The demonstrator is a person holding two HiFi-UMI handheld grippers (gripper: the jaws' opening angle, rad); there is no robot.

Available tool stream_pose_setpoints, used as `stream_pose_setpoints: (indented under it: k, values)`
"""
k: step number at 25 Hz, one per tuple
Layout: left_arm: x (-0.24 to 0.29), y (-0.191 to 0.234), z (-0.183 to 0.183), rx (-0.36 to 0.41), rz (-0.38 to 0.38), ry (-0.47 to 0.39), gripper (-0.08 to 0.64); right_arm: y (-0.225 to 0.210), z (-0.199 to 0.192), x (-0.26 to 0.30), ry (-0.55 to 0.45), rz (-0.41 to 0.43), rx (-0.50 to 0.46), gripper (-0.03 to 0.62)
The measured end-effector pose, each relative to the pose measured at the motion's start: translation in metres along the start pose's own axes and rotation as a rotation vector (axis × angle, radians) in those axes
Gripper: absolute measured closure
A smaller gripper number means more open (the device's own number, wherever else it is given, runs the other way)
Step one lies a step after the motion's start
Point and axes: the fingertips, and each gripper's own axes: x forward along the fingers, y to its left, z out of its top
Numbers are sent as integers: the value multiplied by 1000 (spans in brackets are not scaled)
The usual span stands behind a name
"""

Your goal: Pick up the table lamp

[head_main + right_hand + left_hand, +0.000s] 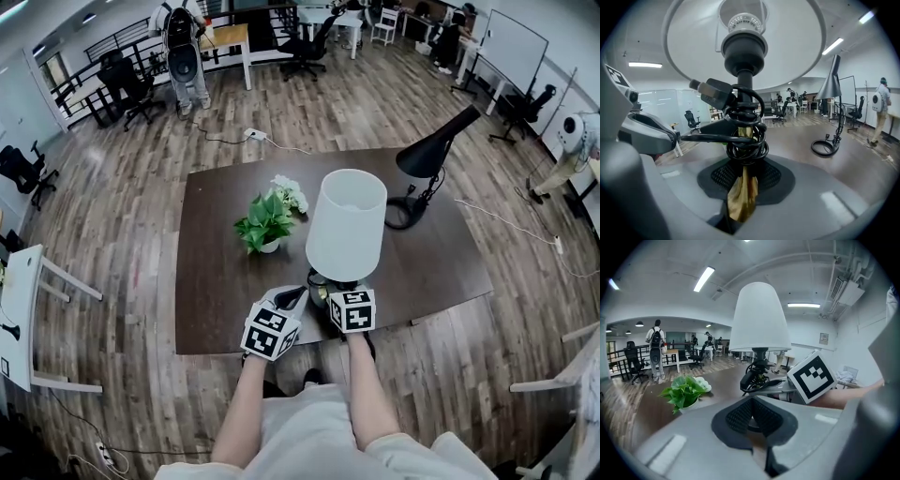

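The table lamp has a white shade (346, 223), a gold stem (743, 199) and a black cable coiled round the stem (745, 138). It stands upright near the front edge of the dark table (216, 309). My right gripper (334, 292) is shut on the gold stem just below the coil, which the right gripper view shows between its pads (723, 177). My left gripper (292, 300) sits close to the left of the lamp's foot, jaws together and holding nothing. In the left gripper view the shade (759, 317) rises ahead and to the right. The lamp's base is hidden.
A potted green plant (265, 223) with white flowers stands just left of the lamp. A black desk lamp (433, 155) with a ring base occupies the table's right rear corner. Office chairs, desks and people are far off on the wood floor.
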Motion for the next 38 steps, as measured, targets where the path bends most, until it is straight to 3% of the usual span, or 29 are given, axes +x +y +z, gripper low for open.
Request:
stream_pose_setpoints:
  k: [15, 38]
  values:
    - [2, -5, 18, 33, 0, -4, 560, -15, 11, -15, -7, -37, 22, 479]
    - [-1, -8, 4, -22, 14, -8, 560, -23, 10, -26, -51, -75, 23, 479]
